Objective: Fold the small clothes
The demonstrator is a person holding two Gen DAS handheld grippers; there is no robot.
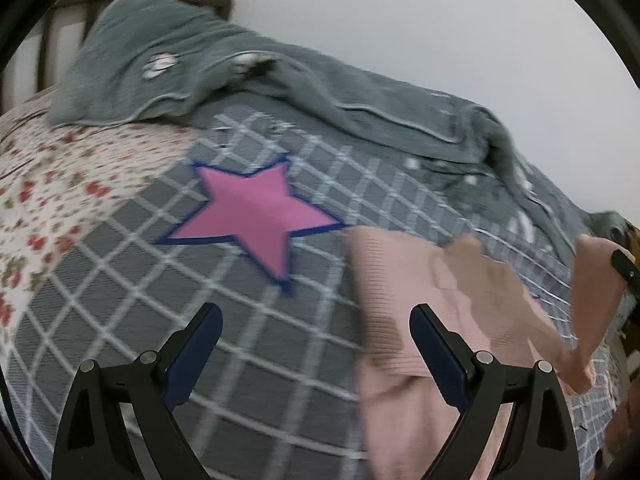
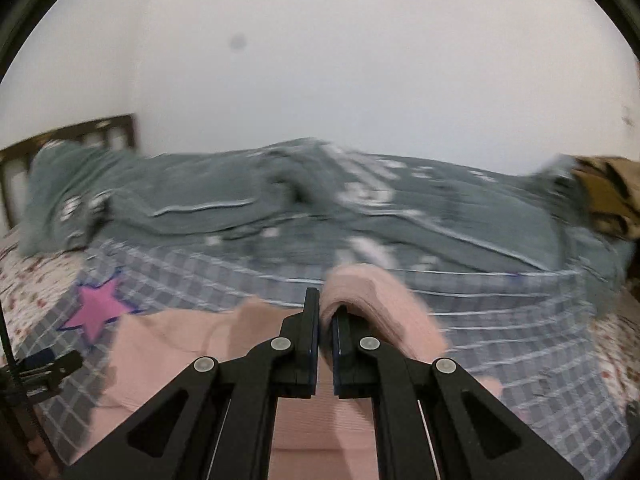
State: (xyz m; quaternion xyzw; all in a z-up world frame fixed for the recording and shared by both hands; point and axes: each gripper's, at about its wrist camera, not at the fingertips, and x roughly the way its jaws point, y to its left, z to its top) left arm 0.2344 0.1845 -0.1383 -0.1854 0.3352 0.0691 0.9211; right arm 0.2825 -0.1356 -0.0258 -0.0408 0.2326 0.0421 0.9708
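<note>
A small pink knitted garment (image 1: 404, 320) lies on the grey checked bedspread (image 1: 120, 320), at the right of the left wrist view. My left gripper (image 1: 316, 320) is open and empty above the bedspread, its right finger (image 1: 436, 352) over the garment's left part. My right gripper (image 2: 326, 320) is shut on a fold of the pink garment (image 2: 372, 304) and holds that part lifted; the rest of it (image 2: 172, 344) lies flat below. The right gripper's black finger tip (image 1: 628, 266) shows at the right edge of the left wrist view.
A pink star patch (image 1: 252, 212) is on the bedspread. A rumpled grey-green blanket (image 1: 200, 60) lies along the far side by the white wall. A floral sheet (image 1: 52, 200) is at left, a wooden headboard (image 2: 80, 132) at far left, a tiger-print cloth (image 2: 608, 192) at right.
</note>
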